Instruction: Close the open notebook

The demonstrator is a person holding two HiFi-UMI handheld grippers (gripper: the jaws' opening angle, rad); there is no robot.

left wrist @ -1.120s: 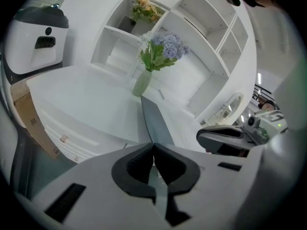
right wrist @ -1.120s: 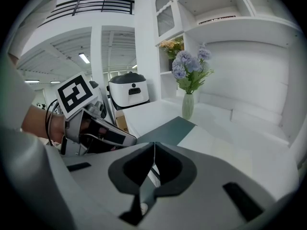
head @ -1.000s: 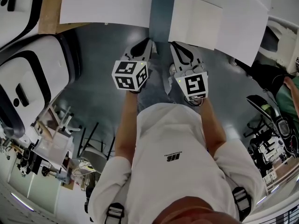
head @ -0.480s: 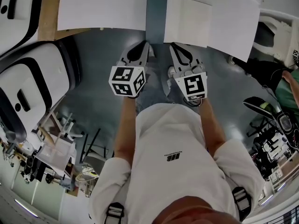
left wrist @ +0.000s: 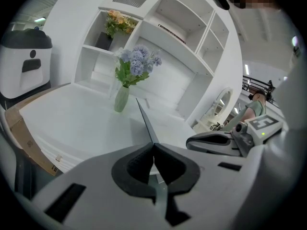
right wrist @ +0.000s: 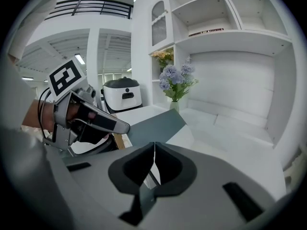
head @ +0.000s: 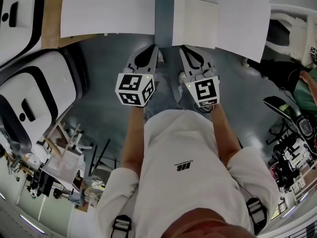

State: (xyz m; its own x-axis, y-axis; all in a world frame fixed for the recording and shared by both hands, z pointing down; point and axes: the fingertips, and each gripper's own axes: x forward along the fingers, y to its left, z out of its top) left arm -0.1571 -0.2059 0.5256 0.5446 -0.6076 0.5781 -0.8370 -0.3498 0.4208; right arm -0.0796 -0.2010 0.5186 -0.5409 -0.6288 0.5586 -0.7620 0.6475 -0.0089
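Note:
The notebook lies open at the near edge of the white table [head: 104,9]. Its grey cover [head: 163,14] looks raised beside the white pages [head: 194,21]. In the left gripper view the cover [left wrist: 145,121] shows edge-on as a thin dark line; in the right gripper view the cover [right wrist: 156,126] is a tilted grey slab. My left gripper [head: 152,49] and right gripper [head: 184,49] are side by side just in front of the notebook's near edge. Both are shut, with their jaws pressed together. I cannot tell whether either tip touches the cover.
A vase of blue flowers [left wrist: 127,78] stands on the table before white shelves [left wrist: 182,28]. A white appliance [right wrist: 123,94] sits at the table's far left. Large white-and-black machines [head: 34,98] stand on the floor at left, and another person [head: 307,95] is at right.
The head view has shifted a little, so the notebook sits higher and further left in the frame. Both grippers stay shut and side by side, with the left marker cube slightly lower.

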